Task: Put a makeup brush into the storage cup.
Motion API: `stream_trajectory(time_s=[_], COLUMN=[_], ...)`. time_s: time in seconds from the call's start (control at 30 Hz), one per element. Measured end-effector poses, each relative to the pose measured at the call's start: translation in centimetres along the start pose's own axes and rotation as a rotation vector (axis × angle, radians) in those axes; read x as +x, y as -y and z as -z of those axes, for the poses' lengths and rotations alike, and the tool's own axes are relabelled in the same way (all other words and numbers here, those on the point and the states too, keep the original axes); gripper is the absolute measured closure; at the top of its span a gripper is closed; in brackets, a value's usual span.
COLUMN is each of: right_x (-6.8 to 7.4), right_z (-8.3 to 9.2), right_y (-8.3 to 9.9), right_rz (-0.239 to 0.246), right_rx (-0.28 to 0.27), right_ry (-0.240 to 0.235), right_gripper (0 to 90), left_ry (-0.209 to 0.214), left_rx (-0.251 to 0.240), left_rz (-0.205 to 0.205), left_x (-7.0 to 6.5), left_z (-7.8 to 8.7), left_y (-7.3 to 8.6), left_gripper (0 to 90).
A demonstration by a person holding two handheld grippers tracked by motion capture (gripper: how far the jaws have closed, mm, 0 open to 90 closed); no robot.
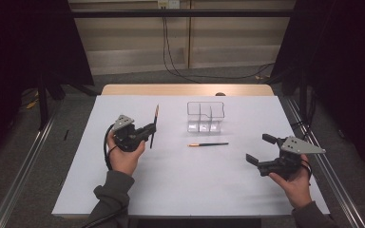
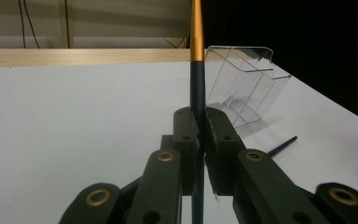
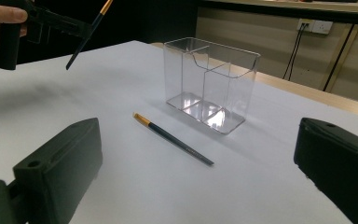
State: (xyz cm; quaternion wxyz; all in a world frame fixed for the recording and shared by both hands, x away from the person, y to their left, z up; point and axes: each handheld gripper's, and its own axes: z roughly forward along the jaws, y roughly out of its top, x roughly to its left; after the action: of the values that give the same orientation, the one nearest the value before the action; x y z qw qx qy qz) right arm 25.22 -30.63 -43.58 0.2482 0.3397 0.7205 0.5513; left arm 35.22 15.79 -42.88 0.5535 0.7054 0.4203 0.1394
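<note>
Gold-ferruled brush (image 1: 155,126) is pinched upright by the left gripper (image 1: 148,130), jaws pressed on its dark handle, left of the clear organizer (image 1: 205,116), well apart. A second brush (image 1: 208,144) lies crosswise just before the organizer, nearer the right gripper (image 1: 260,149), whose jaws are spread, empty. Bristle tips can't be made out.

Around the clear organizer (image 1: 205,117) the white table (image 1: 123,190) lies open, save one brush (image 1: 208,144) lying just in front of it.
</note>
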Motion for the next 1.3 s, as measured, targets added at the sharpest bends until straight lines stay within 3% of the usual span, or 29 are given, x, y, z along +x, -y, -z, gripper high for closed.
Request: stream_trajectory(time_s=[0.13,0.57,0.63,0.97,1.0,1.3], right_x=[0.0,-0.2,-0.2,-0.1,-0.1,0.1], right_z=[-0.1,-0.2,-0.2,-0.7,-0.7,-0.8], right_y=[0.0,0.0,0.1,0.1,0.1,0.1], right_rz=[0.003,-0.017,-0.022,-0.026,-0.024,-0.018], right_rx=[0.006,-0.001,0.003,0.004,0.005,0.006], right_ry=[-0.014,-0.008,-0.005,-0.011,-0.012,-0.015], right_gripper=[0.4,0.4,0.4,0.4,0.4,0.4], left_ry=[0.017,0.086,0.080,0.162,0.153,0.210], left_rx=[-0.024,-0.035,-0.035,-0.041,-0.040,-0.031], left_rz=[0.002,-0.010,-0.013,-0.052,-0.046,-0.055], left_x=[-0.1,-0.4,-0.7,-2.0,-2.3,-3.5], left_z=[-0.1,-0.3,-0.4,-1.1,-1.2,-1.9], left_y=[0.1,-0.1,-0.1,-0.1,-0.1,0.0], left_gripper=[83.9,83.8,83.8,83.8,83.8,83.8])
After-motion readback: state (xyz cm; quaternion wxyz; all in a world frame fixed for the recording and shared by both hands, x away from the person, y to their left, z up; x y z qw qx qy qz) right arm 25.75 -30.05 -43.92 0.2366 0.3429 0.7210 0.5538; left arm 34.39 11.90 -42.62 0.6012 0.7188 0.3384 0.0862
